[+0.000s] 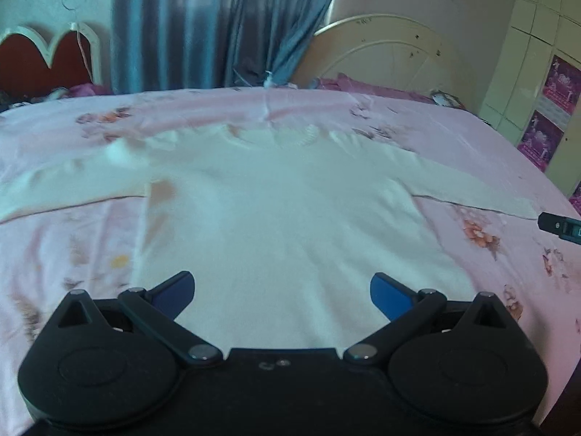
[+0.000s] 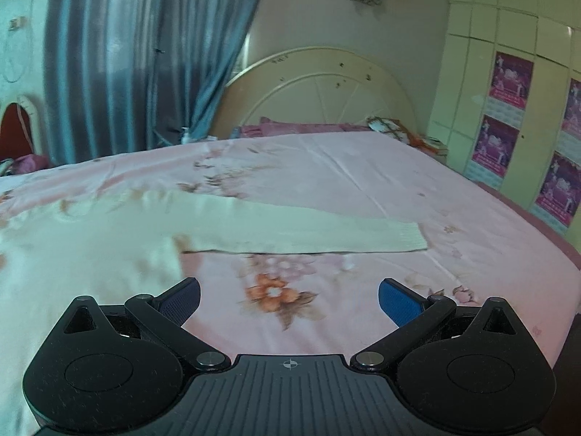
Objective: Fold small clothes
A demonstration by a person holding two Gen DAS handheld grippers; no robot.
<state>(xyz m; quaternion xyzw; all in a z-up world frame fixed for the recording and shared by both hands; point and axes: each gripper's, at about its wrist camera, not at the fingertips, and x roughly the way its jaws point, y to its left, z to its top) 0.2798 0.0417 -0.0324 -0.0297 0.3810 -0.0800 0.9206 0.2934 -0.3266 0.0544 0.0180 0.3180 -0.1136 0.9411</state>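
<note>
a: state of the left gripper (image 1: 282,292)?

b: released. fingers spread wide, nothing between them. the white sweater (image 1: 283,210) lies flat on the pink floral bedsheet (image 1: 54,247) directly ahead of the tool, its lower body filling the gap between the fingers. neckline at the far end; one sleeve runs out to each side.

a: state of the right gripper (image 2: 289,299)?

b: released as well, fingers wide, nothing held. only bedsheet (image 2: 363,181) lies between them. the sweater (image 2: 90,236) is ahead and to the left of this tool; its near sleeve (image 2: 308,234) extends rightward across the view, ribbed cuff at the far right end.

a: surroundings?

b: cream headboard (image 2: 319,87) beyond the bed, blue curtain (image 2: 120,58) to its left.
</note>
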